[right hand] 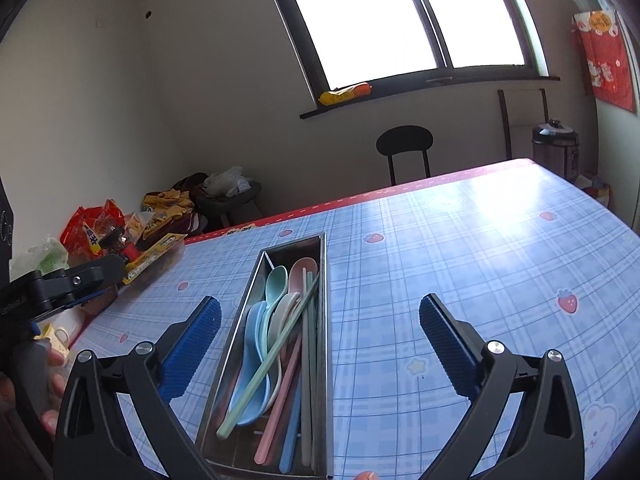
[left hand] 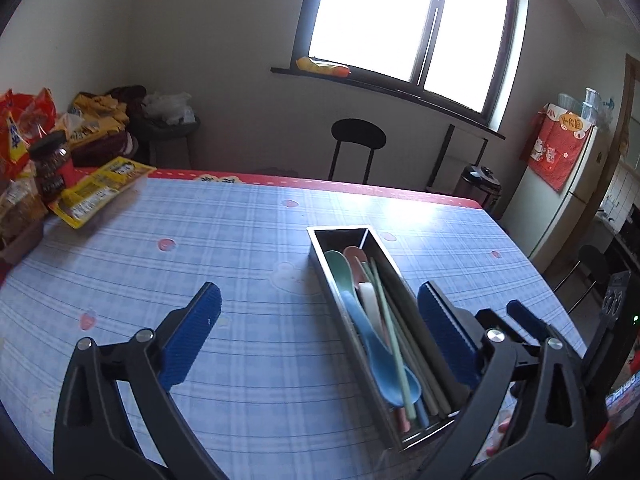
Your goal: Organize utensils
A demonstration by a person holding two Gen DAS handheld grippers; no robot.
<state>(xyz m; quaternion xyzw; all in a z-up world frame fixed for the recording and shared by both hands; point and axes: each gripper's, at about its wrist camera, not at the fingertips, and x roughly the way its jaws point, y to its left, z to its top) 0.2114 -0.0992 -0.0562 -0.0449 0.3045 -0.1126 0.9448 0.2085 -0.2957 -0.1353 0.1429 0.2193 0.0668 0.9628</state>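
Note:
A long steel tray (left hand: 340, 240) lies on the blue plaid tablecloth (left hand: 224, 232). It holds a blue spoon (left hand: 368, 332), a green spoon (left hand: 336, 264), a pink spoon (left hand: 356, 254) and several pastel chopsticks (left hand: 384, 320). My left gripper (left hand: 320, 292) is open above the cloth; the tray's near end lies by its right finger, and nothing is gripped. In the right wrist view the tray (right hand: 240, 332) lies between the fingers of my open right gripper (right hand: 320, 304), close to the left one. A light green chopstick (right hand: 272, 356) lies slantwise across the blue spoon (right hand: 252, 360).
Snack packets (left hand: 28, 120), a dark jar (left hand: 50, 164) and a yellow pack (left hand: 100, 188) crowd the table's far left corner. A black chair (left hand: 358, 136) stands beyond the red far edge. A fridge (left hand: 568, 184) and a cooker (left hand: 480, 184) are at the right.

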